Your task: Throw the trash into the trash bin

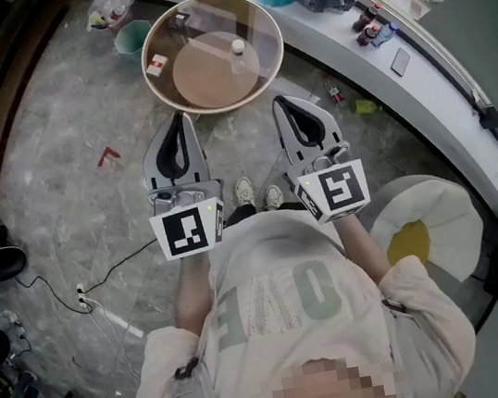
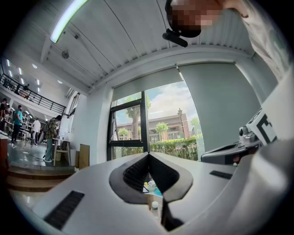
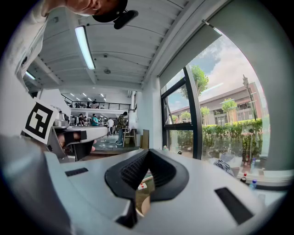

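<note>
While both tools are held level and side by side, short of the table (image 1: 149,80), the left gripper (image 1: 181,117) and right gripper (image 1: 281,102) each have their ribbed black pads pressed together with nothing between them. The trash lies ahead. A small white-and-red carton (image 1: 156,65) and a small white-capped bottle (image 1: 237,48) stand well apart on the round glass top, and a red scrap (image 1: 108,156) lies on the mottled grey stone floor to the left. The teal bin (image 1: 134,39) sits on the floor just beyond the table's left edge. The carton looks like light, thin card that a hard squeeze would crush, so a gentle pinch across its flat sides seems best. The bottle looks like stiff, smooth plastic, light and apt to tip or slip; a hold around the body below the cap should serve. The scrap seems flat and limp, calling for a low pinch at one edge. The table has a pale wooden rim, with a round wooden base showing through the glass.
</note>
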### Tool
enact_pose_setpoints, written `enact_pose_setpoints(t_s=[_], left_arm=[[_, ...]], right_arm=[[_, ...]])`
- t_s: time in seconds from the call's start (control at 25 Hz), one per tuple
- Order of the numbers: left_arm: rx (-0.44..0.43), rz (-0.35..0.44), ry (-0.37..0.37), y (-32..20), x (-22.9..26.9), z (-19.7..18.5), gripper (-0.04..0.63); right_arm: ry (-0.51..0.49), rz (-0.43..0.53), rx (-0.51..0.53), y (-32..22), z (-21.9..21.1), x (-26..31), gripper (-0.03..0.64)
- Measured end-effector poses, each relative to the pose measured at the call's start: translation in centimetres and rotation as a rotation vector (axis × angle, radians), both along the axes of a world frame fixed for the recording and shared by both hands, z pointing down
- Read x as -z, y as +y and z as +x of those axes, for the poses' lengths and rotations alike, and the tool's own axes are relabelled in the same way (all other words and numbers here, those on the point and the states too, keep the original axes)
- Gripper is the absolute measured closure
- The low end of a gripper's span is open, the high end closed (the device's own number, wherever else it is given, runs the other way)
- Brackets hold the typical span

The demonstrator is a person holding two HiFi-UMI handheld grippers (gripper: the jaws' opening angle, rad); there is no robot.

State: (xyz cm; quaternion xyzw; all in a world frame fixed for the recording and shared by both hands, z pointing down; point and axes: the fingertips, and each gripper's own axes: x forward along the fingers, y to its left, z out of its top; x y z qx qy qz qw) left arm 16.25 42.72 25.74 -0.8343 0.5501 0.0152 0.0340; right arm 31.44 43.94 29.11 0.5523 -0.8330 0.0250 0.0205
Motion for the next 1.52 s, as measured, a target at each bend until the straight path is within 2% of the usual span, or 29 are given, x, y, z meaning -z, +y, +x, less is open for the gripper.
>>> enact_pose_setpoints(t_s=[0.2, 0.44, 0.64, 1.0, 1.12, 1.28, 1.52], left_arm=[[-0.016, 0.003, -0.004, 0.1, 0.0, -0.5, 0.584], [-0.003, -0.002, 0.027, -0.4, -0.3, -2.3, 0.584], [0.003, -0.007, 0.04, -1.0, -0.6, -4.1, 0.584], [0.032, -0.007, 0.066, -3.2, -1.4, -8.4, 0.584], [0.027, -0.005, 0.074, -4.1, -1.3, -8.4, 0.584], [0.025, -0.004, 0.078, -5.5, -1.3, -7.5, 0.584], [0.029, -0.026, 0.06, -8.7, -2.8, -5.2, 0.584]], right_arm=[[-0.001, -0.005, -0.018, 0.3, -0.3, 0.1, 0.604], [-0.003, 0.005, -0.006, 0.1, -1.5, 0.4, 0.604], [-0.047, 0.018, 0.004, -0.7, -2.5, 0.9, 0.603], [0.005, 0.033, -0.063, -1.3, -3.4, 1.2, 0.603], [0.014, 0.029, -0.085, -1.6, -2.5, 0.9, 0.603], [-0.035, 0.025, -0.077, -2.9, -1.2, 0.2, 0.603], [-0.059, 0.021, -0.018, -8.2, -0.8, -1.9, 0.603]])
